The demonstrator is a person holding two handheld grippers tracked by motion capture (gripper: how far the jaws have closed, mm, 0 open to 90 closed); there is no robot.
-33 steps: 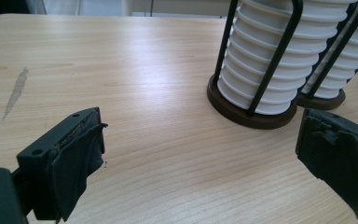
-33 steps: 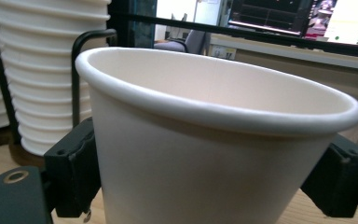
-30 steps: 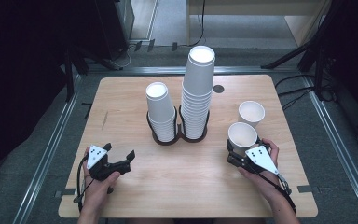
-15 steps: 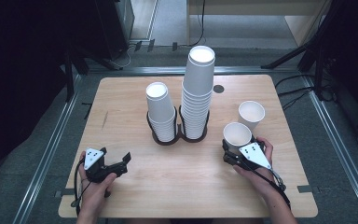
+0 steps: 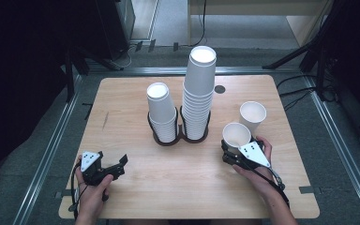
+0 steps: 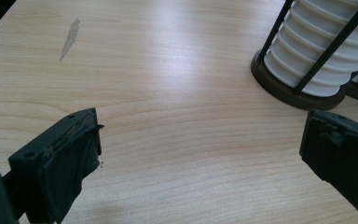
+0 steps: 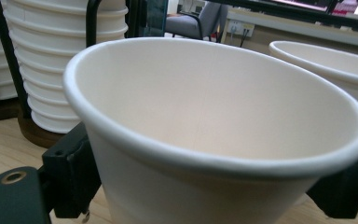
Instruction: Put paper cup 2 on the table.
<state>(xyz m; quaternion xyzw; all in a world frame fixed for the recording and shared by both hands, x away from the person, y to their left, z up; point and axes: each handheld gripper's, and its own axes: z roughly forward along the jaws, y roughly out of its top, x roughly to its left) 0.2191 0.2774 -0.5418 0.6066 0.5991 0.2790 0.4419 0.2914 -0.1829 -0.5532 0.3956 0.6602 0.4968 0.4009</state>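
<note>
On the wooden table (image 5: 136,98), by the tall cup stack (image 5: 198,98), the right gripper (image 5: 234,151) has a white paper cup (image 5: 236,135) between its just-loosening jaws, and the left gripper (image 5: 118,165) rests wide open.

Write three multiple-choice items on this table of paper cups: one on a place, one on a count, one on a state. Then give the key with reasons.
1. Where does the taller cup stack stand against the shorter stack?
A. On its right
B. On its left
C. On top of it

2. How many single upright cups stand apart from the stacks?
A. One
B. Two
C. Four

3. How are the fingers of the left gripper?
A. Closed on a cup
B. Closed on a holder
C. Apart, nothing between them

Key: 1 A, the high view shows the taller stack to the right. 2 B, the near cup by the right gripper and the far cup behind it. 3 C, the left gripper view shows bare table between its fingers.
</note>
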